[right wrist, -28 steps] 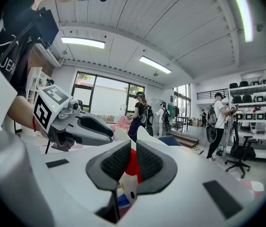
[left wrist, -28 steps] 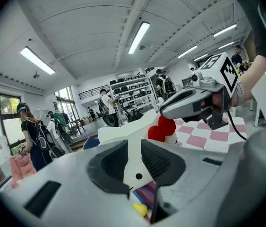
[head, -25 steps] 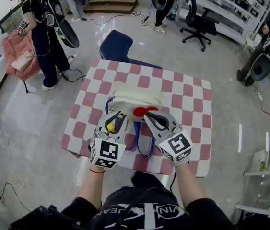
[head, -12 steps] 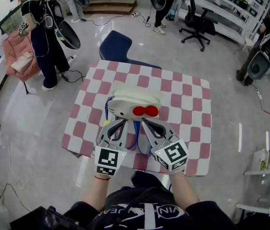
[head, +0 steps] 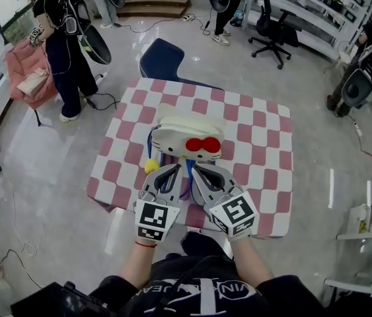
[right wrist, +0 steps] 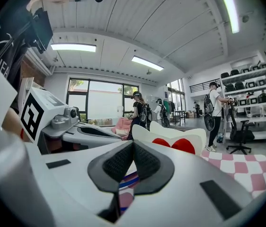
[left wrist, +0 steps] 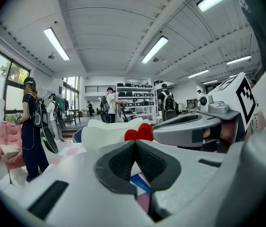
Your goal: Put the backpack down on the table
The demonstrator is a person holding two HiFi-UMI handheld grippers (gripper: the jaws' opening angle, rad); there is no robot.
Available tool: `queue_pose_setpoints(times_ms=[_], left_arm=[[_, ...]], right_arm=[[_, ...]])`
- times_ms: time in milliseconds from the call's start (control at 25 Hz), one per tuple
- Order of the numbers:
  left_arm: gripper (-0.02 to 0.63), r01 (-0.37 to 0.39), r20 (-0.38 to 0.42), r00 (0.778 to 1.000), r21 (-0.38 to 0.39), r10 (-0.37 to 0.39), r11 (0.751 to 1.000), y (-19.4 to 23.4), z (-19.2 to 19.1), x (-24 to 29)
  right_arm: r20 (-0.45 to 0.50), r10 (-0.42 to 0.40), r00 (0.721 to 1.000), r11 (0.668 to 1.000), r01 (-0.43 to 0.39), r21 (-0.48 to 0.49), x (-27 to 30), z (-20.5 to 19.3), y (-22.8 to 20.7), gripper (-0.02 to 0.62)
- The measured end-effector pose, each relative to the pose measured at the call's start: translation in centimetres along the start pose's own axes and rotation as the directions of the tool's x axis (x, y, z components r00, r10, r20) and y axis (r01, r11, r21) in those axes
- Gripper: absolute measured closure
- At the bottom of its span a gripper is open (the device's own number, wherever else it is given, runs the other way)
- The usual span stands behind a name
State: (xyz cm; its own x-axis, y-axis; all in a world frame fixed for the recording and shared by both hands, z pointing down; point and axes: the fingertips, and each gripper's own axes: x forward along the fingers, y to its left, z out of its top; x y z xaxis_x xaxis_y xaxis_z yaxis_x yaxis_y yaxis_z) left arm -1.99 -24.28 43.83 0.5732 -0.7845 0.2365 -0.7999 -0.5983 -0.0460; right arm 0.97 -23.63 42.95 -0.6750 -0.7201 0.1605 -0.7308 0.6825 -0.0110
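Observation:
A white backpack (head: 187, 136) with a red bow (head: 203, 144) lies on the pink-and-white checkered table (head: 265, 137). Its blue straps (head: 187, 177) trail toward the near edge, and a yellow ball (head: 151, 166) hangs at its left side. My left gripper (head: 171, 170) and right gripper (head: 197, 171) sit side by side just short of the backpack, over the straps. In the left gripper view the left gripper (left wrist: 133, 143) is shut with nothing held, and the backpack (left wrist: 104, 132) lies beyond it. The right gripper (right wrist: 133, 144) is likewise shut and holds nothing.
A dark blue chair (head: 162, 59) stands at the table's far side. A person (head: 63, 38) stands at the back left beside a pink bag (head: 30, 78). An office chair (head: 275, 22) and shelves stand at the back right. Cables lie on the floor.
Both grippers have drawn back from the backpack toward the table's near edge. The backpack rests on the table, and the yellow ball now shows to the left of the left gripper.

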Motion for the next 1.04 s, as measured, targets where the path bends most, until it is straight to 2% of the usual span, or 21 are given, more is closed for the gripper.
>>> queue_pose_setpoints(times_ms=[160,560,840,1040], left_arm=[[0.600,-0.003,0.017,1.000,-0.043,0.004,0.999,0.2,0.1,-1.1],[0.600,-0.005,-0.031,1.000,-0.053,0.003,0.999,-0.9,-2.6,-4.9],[0.600,0.024,-0.013,1.000,-0.046,-0.025,0.999,-2.3,-3.1,-8.2],[0.600,0.045,0.006,0.999,-0.078,-0.045,0.996,-3.5,-2.8,-11.4]], right_arm=[[-0.001,0.003,1.000,1.000,-0.003,0.002,-0.4,-0.1,0.8,0.594],[-0.016,0.007,1.000,0.999,-0.007,0.031,-2.1,-1.0,4.4,0.594],[-0.012,-0.016,1.000,1.000,0.016,0.021,-4.2,-0.9,7.4,0.594],[-0.003,-0.040,0.999,0.999,0.040,0.022,-6.3,-0.7,10.2,0.594]])
